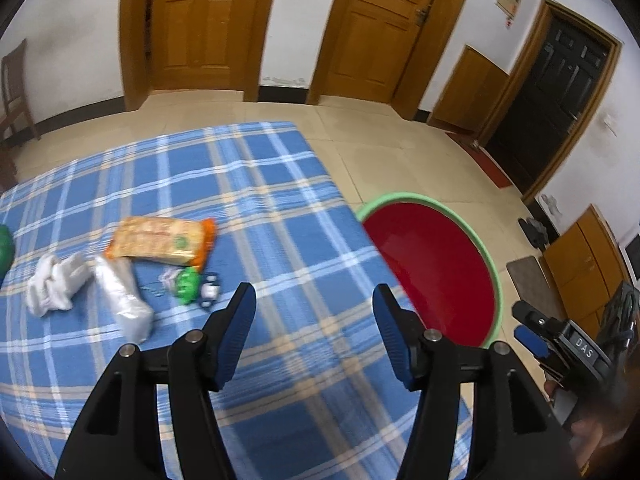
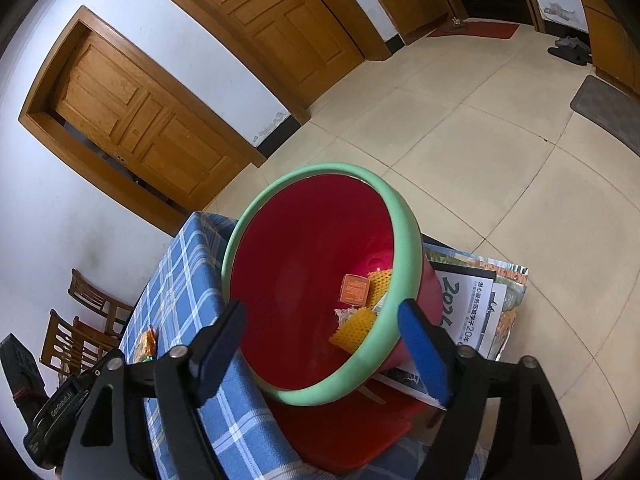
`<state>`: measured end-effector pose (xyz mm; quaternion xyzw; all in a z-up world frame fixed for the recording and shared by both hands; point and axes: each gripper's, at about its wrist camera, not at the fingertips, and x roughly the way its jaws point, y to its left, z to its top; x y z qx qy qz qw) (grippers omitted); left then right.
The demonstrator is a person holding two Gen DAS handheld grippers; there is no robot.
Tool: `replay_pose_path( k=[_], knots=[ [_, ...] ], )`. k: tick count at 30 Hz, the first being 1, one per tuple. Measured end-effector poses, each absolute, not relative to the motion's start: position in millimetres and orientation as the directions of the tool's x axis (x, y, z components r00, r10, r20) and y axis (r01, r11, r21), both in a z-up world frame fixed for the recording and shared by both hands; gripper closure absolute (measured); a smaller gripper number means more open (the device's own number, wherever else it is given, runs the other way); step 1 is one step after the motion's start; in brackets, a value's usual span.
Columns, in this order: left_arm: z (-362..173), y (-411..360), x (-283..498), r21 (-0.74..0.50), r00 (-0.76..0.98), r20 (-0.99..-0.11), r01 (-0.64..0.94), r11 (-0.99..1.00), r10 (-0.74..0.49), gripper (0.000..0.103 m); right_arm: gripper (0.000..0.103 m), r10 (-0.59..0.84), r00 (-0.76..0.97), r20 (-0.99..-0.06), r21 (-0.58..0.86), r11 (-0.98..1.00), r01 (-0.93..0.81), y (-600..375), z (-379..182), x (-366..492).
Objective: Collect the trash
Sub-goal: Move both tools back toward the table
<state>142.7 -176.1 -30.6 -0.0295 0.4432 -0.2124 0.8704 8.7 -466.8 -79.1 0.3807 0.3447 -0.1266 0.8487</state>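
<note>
Both jaw pairs stand spread, nothing between them: right gripper [image 2: 320, 344] hangs over the red bin [image 2: 256, 216] at frame centre, seemingly to drop trash; left gripper [image 1: 314, 330] faces the orange packet [image 1: 160, 240] at left.

A red basin with a green rim [image 2: 404, 216] stood beside the blue plaid table, holding an orange packet [image 2: 353, 289] and yellow mesh scraps [image 2: 354, 330]. On the cloth lay an orange snack bag [image 1: 162, 242], crumpled white tissue [image 1: 54, 284], a clear plastic bag [image 1: 124, 300] and a green wrapper [image 1: 187, 286]
</note>
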Motion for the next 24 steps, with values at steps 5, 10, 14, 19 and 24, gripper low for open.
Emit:
replay_pose_path(
  k=[5, 10, 14, 19, 24],
  knots=[
    [-30.4, -148.1, 147.9, -0.239, 0.540, -0.756, 0.296, 0.925, -0.368, 0.042, 0.017, 0.041, 0.724, -0.688, 0.542, 0.693, 0.475, -457.3, -75.4, 11.0],
    [-29.2, -119.1, 151.1, -0.240, 0.565, -0.751, 0.251, 0.938, -0.343, 0.041, 0.017, 0.043, 0.713, -0.700, 0.523, 0.711, 0.471, -447.3, -73.2, 14.3],
    [-29.0, -94.6, 154.6, -0.244, 0.584, -0.745, 0.213, 0.946, -0.323, 0.041, 0.016, 0.030, 0.706, -0.707, 0.504, 0.722, 0.474, -440.9, -67.7, 15.6],
    [-30.2, -63.6, 160.9, -0.241, 0.606, -0.741, 0.163, 0.957, -0.290, 0.041, 0.016, 0.012, 0.701, -0.713, 0.479, 0.739, 0.474, -430.2, -59.4, 17.6],
    [-35.0, -33.7, 169.3, -0.222, 0.611, -0.750, 0.127, 0.967, -0.253, 0.041, 0.015, 0.007, 0.695, -0.719, 0.459, 0.756, 0.467, -421.0, -53.3, 21.8]
  ],
)
